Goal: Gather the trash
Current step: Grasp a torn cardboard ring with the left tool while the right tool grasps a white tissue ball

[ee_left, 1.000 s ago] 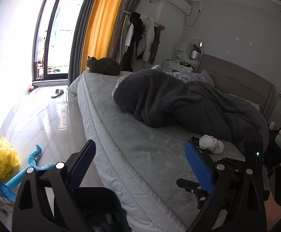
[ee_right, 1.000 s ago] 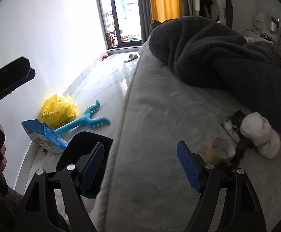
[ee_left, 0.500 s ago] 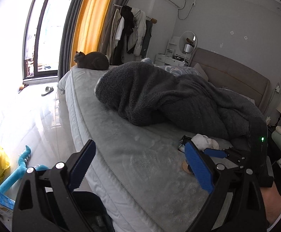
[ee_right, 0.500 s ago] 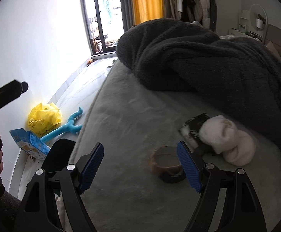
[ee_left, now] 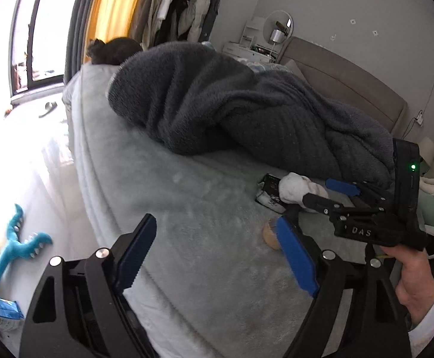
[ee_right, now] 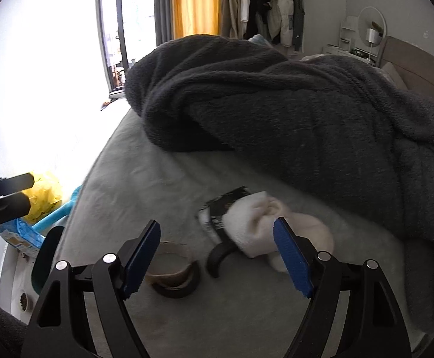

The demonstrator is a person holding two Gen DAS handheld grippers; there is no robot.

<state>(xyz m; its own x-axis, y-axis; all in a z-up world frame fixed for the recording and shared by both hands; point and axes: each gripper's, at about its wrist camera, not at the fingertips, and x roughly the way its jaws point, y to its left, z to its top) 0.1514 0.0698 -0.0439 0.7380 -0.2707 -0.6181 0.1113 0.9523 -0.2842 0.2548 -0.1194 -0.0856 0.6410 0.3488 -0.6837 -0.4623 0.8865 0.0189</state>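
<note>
On the grey bed (ee_right: 133, 179) lie a brown cardboard tape roll (ee_right: 173, 271), a black-and-white wrapper (ee_right: 217, 211) and a white balled sock or tissue wad (ee_right: 258, 229). My right gripper (ee_right: 217, 256) is open, low over the bed, with the roll at its left finger and the white wad at its right finger. In the left wrist view the right gripper (ee_left: 312, 205) reaches over the wad (ee_left: 294, 186) and the wrapper (ee_left: 269, 194); the roll (ee_left: 269, 234) peeks out. My left gripper (ee_left: 214, 256) is open and empty over the bed's near edge.
A dark grey fleece blanket (ee_right: 291, 113) is heaped behind the trash. A dark cat (ee_left: 112, 50) lies at the bed's far end. On the floor to the left are a yellow bag (ee_right: 45, 197), a blue toy (ee_left: 14, 244), a blue packet (ee_right: 20, 235) and a dark bin (ee_right: 47, 256).
Both grippers have moved forward over the bed toward the trash. The right gripper is now closer, with the roll and the white wad between its open fingers.
</note>
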